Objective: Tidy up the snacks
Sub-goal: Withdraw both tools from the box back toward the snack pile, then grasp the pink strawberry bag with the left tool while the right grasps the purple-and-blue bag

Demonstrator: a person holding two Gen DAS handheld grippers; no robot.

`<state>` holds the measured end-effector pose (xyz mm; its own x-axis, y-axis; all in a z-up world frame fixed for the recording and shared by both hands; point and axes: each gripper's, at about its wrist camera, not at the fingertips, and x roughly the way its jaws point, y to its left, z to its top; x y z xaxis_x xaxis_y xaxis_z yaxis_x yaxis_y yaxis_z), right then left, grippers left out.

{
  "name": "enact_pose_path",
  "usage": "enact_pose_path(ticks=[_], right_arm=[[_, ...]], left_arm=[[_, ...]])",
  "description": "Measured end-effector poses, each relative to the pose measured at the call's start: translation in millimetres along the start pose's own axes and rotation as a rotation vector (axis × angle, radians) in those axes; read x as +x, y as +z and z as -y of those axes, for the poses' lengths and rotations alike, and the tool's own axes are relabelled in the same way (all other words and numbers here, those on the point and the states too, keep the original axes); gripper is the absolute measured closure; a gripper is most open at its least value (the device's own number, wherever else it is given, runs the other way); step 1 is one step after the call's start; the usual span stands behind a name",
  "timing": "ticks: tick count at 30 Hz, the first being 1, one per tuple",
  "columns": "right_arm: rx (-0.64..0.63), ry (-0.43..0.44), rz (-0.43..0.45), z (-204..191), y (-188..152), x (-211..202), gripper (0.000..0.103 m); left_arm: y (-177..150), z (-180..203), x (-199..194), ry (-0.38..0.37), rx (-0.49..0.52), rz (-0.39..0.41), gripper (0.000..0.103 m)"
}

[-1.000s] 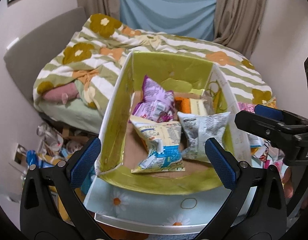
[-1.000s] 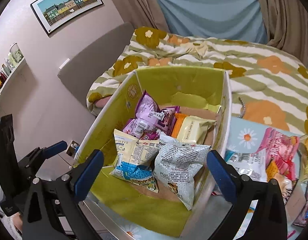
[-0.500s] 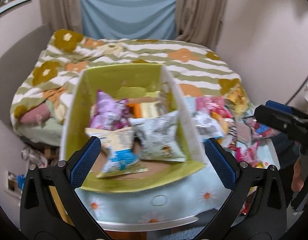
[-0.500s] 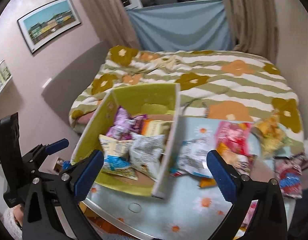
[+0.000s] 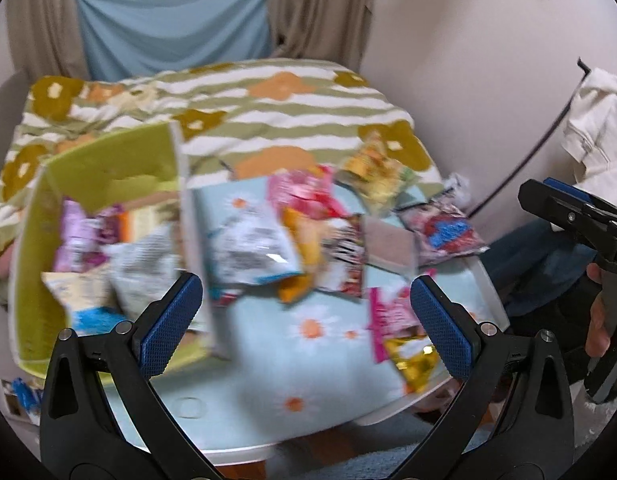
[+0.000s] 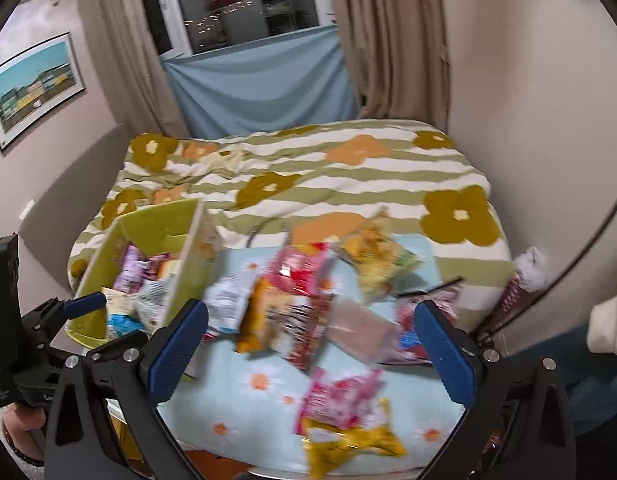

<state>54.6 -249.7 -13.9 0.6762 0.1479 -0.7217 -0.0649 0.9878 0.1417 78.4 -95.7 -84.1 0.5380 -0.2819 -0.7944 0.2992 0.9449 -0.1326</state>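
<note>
Moved: since a second ago both of your views have swung right; the box (image 5: 104, 184) has slid from frame centre to the left, and the loose snacks on the table (image 5: 264, 368) now fill the middle. Both pictures are blurred by the swing.
Left gripper (image 5: 306, 320): your blue pads are spread wide, nothing between them, hanging above the table's near edge.
Right gripper (image 6: 310, 350): also spread and empty; in the left view it shows at the right edge of the frame.
Box: green, open-topped, at left of both frames, already holding several packets, among them a purple packet (image 5: 78, 240) and a grey packet (image 5: 144, 270).
Loose snacks: piled at centre right of the box, overlapping: a white bag (image 6: 228, 306) just beside the box wall, an orange bag (image 6: 264, 318), a pink bag (image 6: 304, 268) behind, a yellow bag (image 6: 374, 252) at the far edge, and a pink-and-gold packet (image 6: 340, 416) alone near the front.
Step in hand: judging by the aim, you are choosing the next packet.
How to do it well: let the view settle first. Take a packet that lies free, such as the front one, or the top of the pile, by one edge seam. Pinch lightly, since these bags may slip or crush.
</note>
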Motion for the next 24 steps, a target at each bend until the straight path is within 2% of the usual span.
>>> enact_pose_path(ticks=[9, 16, 24], right_arm=[[0.032, 0.022, -0.099, 85.4, -17.0, 21.0, 0.000], [0.018, 0.055, -0.172, 126.8, -28.0, 58.8, 0.000], [-0.018, 0.082, -0.244, 148.2, -40.3, 106.9, 0.000]], left_arm=[[-15.3, 73.3, 75.5, -0.003, -0.014, -0.146, 0.000], [-42.6, 90.6, 133.4, 0.009, -0.103, -0.266, 0.000], [-66.3, 94.6, 177.5, 0.038, -0.178, -0.313, 0.000]])
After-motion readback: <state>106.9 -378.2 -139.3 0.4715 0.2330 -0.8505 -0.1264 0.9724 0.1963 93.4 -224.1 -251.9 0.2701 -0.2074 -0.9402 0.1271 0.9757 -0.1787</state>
